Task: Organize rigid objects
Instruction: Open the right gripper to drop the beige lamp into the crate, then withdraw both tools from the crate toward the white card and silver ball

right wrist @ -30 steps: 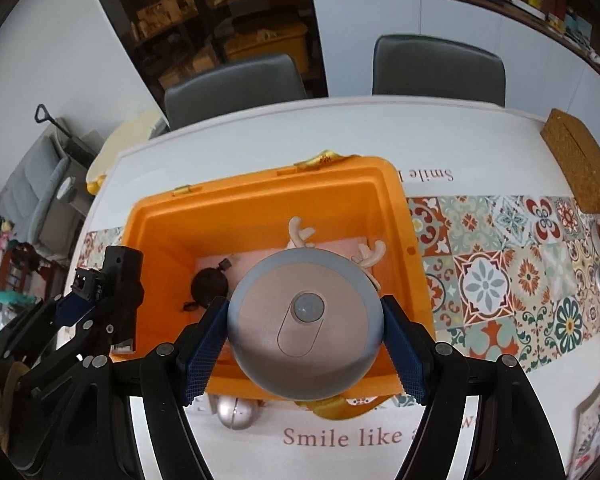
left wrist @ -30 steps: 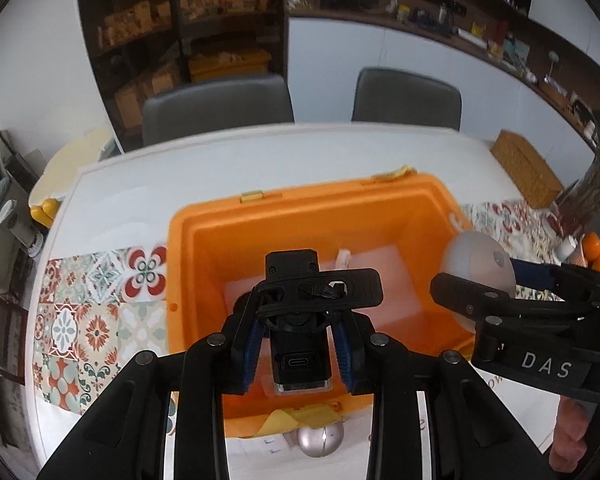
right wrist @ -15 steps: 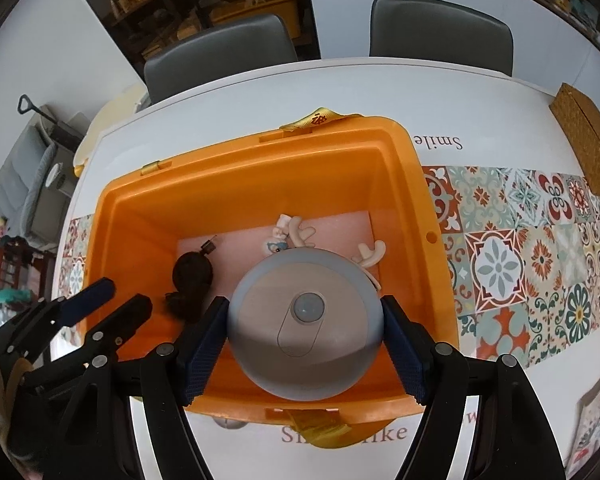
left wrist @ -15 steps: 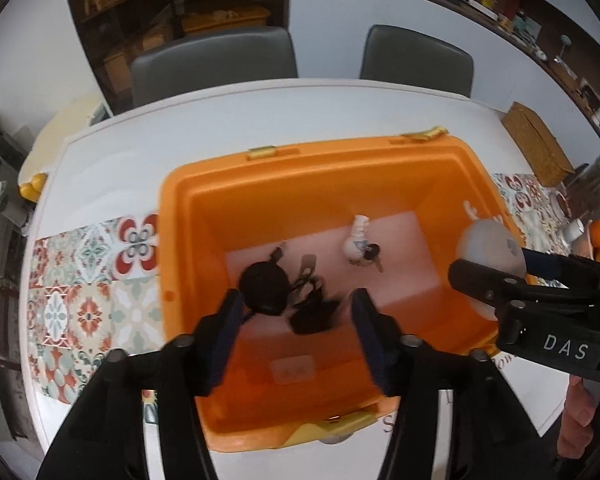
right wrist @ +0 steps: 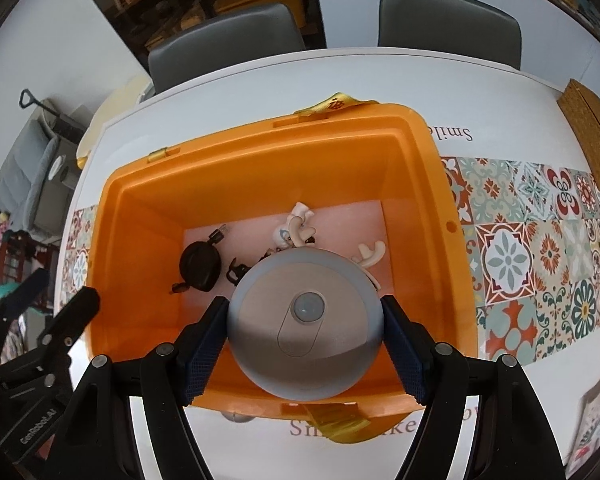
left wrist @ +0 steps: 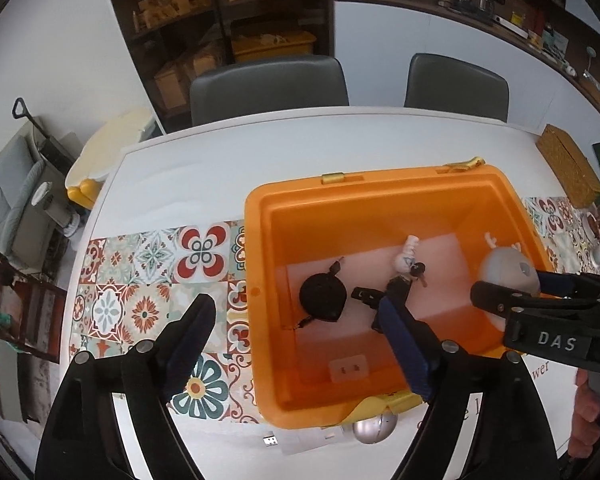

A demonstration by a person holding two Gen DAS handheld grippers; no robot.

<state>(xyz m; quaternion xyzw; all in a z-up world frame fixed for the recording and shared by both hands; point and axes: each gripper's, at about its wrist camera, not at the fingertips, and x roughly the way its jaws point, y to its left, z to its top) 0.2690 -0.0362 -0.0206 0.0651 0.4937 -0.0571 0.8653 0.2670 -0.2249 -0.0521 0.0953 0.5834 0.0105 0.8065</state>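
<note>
An orange bin (left wrist: pixel 380 184) stands on the white table. On its floor lie a round black cable reel (left wrist: pixel 322 296), a small black camera mount (left wrist: pixel 366 294) and a white figurine with a key (left wrist: pixel 408 258). My left gripper (left wrist: pixel 296 328) hangs over the bin's left wall with its jaws opening and nothing gripped; one finger is over the tiled mat, the other inside the bin. My right gripper (right wrist: pixel 304 320) is shut on a round grey lamp with antlers (right wrist: pixel 304 332), held low inside the bin (right wrist: pixel 260 136) above its right half.
A silver ball (left wrist: pixel 374 428) and a small die (left wrist: pixel 270 440) lie on the table just in front of the bin. A patterned tile mat (left wrist: pixel 148 280) runs under it. A woven box (left wrist: pixel 568 168) sits far right. Two grey chairs (left wrist: pixel 268 84) stand behind the table.
My left gripper let go of the black camera mount, which now lies in the bin, then opened wide and shifted left. My right gripper sank a little into the bin with the lamp.
</note>
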